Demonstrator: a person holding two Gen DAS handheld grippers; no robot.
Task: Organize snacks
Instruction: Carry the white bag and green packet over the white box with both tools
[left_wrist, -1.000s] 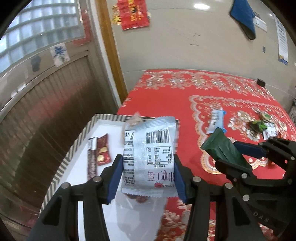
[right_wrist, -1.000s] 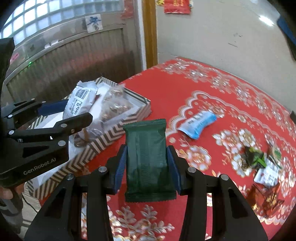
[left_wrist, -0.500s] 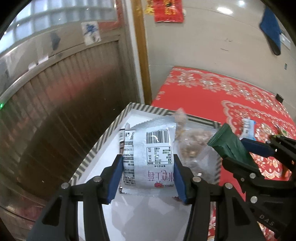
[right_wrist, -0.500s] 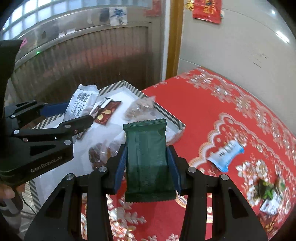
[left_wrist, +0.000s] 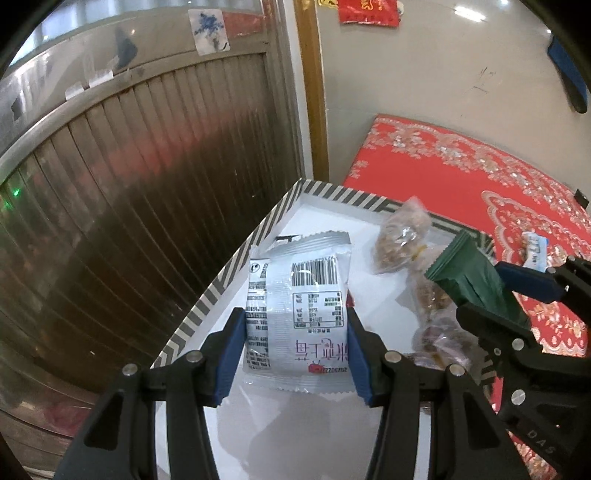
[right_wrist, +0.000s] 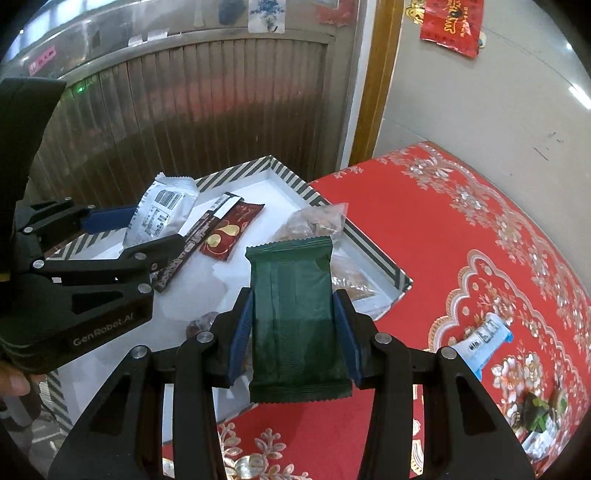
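Two packets, one in each of my grippers — the left gripper (left_wrist: 295, 350) squeezes the silver packet (left_wrist: 301, 314) above the tray (left_wrist: 236, 262), its long side pointing away. My right gripper (right_wrist: 293, 332) pinches the green packet (right_wrist: 295, 314) over the tray's right edge — tray lies straight below.

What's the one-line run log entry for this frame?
left gripper: shut on silver snack packet, over striped tray | right gripper: shut on green snack packet, at the tray's edge | blue snack packet: on red tablecloth
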